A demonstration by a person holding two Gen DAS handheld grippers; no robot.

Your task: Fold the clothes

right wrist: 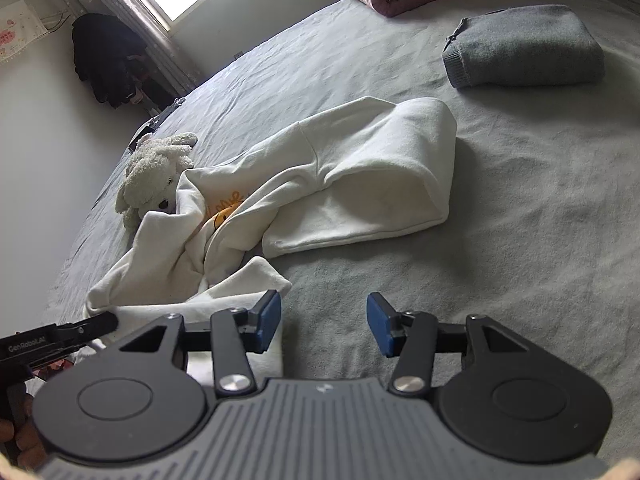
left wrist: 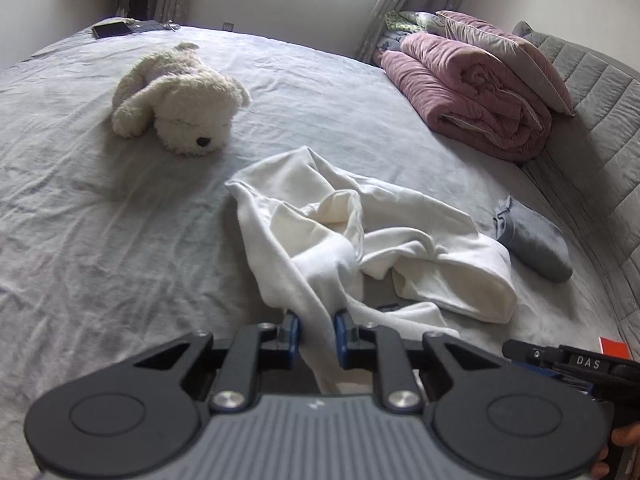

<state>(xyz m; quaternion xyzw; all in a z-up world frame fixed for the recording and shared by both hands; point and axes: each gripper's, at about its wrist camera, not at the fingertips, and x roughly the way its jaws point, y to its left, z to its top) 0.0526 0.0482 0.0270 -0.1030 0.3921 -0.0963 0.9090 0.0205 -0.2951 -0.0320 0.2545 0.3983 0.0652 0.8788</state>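
A crumpled white garment [left wrist: 352, 240] lies on the grey bed sheet [left wrist: 100, 220], which serves as the landmark here. The left gripper [left wrist: 316, 332] is clamped on a strip of the garment, which runs between its two blue pads [left wrist: 294, 330] and back toward the camera. The right gripper [right wrist: 324, 322] hovers just above the sheet beside the garment's near edge, with its jaws apart and nothing between them; its left pad [right wrist: 269, 318] overlaps the cloth in the right wrist view, though contact cannot be judged. A yellow printed motif [right wrist: 226, 212] shows in a fold of the garment. On the sheet beyond the garment rests a white plush dog [left wrist: 180, 100]. A folded grey garment [right wrist: 524, 46] lies on the sheet just beside the white one, and a rolled pink quilt [left wrist: 468, 96] sits at the sheet's far edge.
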